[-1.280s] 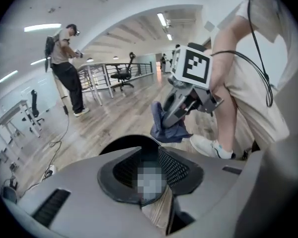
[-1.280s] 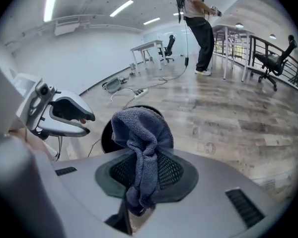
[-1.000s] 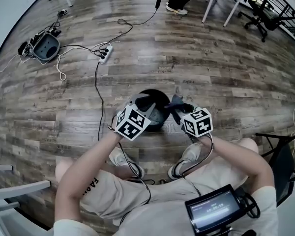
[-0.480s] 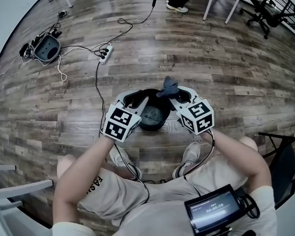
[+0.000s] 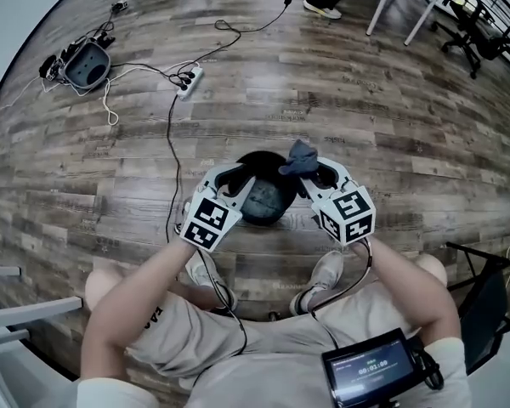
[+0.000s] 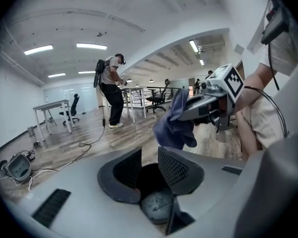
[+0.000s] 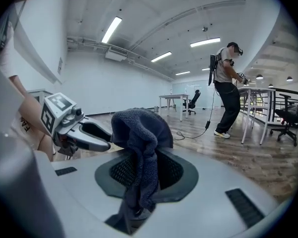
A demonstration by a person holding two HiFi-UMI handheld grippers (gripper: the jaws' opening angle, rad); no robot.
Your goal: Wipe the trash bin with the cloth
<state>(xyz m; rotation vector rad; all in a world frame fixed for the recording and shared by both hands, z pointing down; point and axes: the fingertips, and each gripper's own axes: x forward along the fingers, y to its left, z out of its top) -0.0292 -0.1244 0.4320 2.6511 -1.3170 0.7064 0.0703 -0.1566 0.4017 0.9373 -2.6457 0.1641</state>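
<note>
While leaning over the plank floor (image 5: 408,100), pinches the near-left rim of the black trash bin (image 5: 263,202) with the left gripper (image 5: 235,177); clamps a bunched blue-grey cloth (image 5: 300,157) in the right gripper (image 5: 313,172), over the bin's right rim. Farther off: white power strip (image 5: 190,78).

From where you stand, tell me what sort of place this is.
Probably an open-plan office or lab space: white desks with wheeled office chairs, strip lights overhead, and a power strip with cables trailing over the plank floor.
</note>
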